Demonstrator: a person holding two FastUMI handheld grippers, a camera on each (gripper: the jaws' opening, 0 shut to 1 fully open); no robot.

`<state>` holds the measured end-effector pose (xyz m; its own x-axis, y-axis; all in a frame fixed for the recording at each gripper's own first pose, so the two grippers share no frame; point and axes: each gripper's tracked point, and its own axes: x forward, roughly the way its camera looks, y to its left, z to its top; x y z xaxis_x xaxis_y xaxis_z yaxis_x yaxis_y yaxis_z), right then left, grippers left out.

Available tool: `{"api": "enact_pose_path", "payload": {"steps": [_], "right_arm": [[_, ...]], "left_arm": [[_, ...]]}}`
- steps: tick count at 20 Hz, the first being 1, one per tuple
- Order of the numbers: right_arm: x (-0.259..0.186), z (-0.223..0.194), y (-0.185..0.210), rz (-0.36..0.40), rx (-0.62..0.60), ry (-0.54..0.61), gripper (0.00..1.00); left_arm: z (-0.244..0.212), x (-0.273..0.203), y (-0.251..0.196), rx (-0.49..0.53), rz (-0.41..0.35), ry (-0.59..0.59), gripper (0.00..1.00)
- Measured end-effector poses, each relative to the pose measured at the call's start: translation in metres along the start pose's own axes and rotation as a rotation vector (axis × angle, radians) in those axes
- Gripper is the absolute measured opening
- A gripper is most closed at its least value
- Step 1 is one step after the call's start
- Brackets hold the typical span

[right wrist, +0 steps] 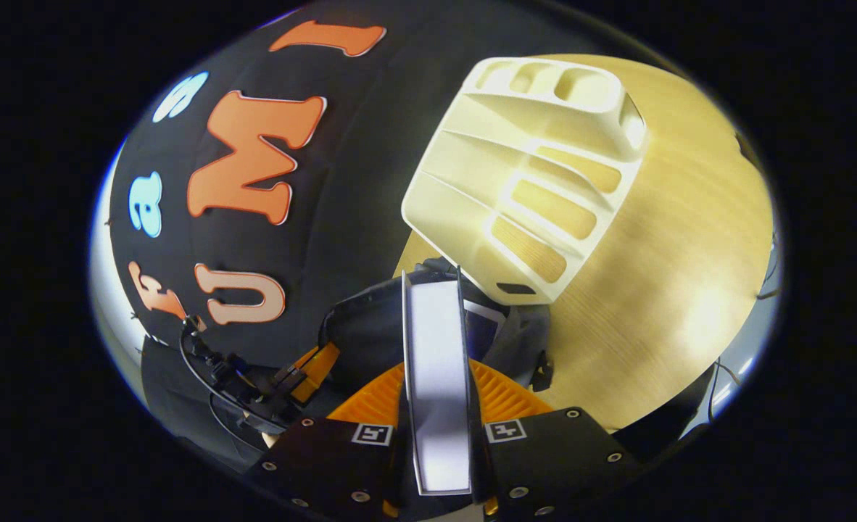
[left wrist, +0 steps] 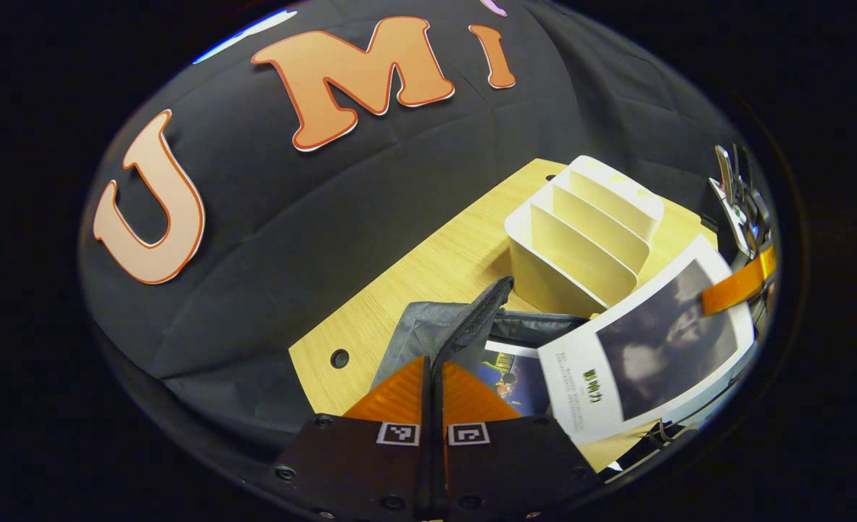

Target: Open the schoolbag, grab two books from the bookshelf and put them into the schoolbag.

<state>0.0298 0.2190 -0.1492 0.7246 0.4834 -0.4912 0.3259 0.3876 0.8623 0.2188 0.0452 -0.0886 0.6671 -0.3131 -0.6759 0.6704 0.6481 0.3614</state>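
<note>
My left gripper (left wrist: 434,366) is shut on the raised edge of the grey schoolbag's opening (left wrist: 472,319), holding it up. Inside the bag lies a book with a blue cover (left wrist: 515,378). A white book with a dark photo on its cover (left wrist: 646,355) hangs tilted over the bag's mouth, with the right gripper (left wrist: 737,284) clamped on its far edge. In the right gripper view that book (right wrist: 436,362) shows edge-on between the fingers of my right gripper (right wrist: 439,370), above the open schoolbag (right wrist: 370,326). The left gripper (right wrist: 305,373) shows at the bag's left side.
The white slotted bookshelf (left wrist: 588,232) (right wrist: 530,181) stands on the wooden table (left wrist: 428,268) just behind the bag, its slots bare. The table (right wrist: 675,275) stretches to the right of the shelf. The black cloth wall runs close behind the table.
</note>
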Motion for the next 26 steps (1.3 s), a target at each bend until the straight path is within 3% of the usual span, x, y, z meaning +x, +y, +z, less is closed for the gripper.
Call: {"api": "enact_pose_path", "payload": {"steps": [5, 8, 11, 23, 24, 25, 26], "right_arm": [[0.050, -0.016, -0.010, 0.017, 0.075, 0.000, 0.32], [0.077, -0.010, 0.001, 0.076, 0.113, -0.041, 0.31], [0.106, -0.015, -0.004, 0.031, 0.088, -0.054, 0.31], [0.176, -0.013, 0.025, 0.019, 0.130, -0.180, 0.31], [0.180, -0.011, 0.028, 0.015, 0.134, -0.188, 0.42], [0.182, -0.011, 0.029, 0.006, 0.136, -0.195, 0.31], [0.185, -0.009, 0.028, -0.012, 0.129, -0.207, 0.31]], "left_arm": [[0.007, -0.001, 0.003, 0.001, 0.006, -0.006, 0.01], [0.010, -0.001, 0.006, 0.012, 0.002, -0.008, 0.00], [0.014, -0.003, 0.003, 0.015, -0.004, -0.017, 0.01], [0.034, -0.020, -0.014, 0.012, -0.065, -0.076, 0.01], [0.036, -0.020, -0.015, 0.019, -0.069, -0.083, 0.01], [0.035, -0.019, -0.019, 0.021, -0.076, -0.081, 0.00], [0.036, -0.019, -0.022, 0.026, -0.082, -0.085, 0.01]]}}
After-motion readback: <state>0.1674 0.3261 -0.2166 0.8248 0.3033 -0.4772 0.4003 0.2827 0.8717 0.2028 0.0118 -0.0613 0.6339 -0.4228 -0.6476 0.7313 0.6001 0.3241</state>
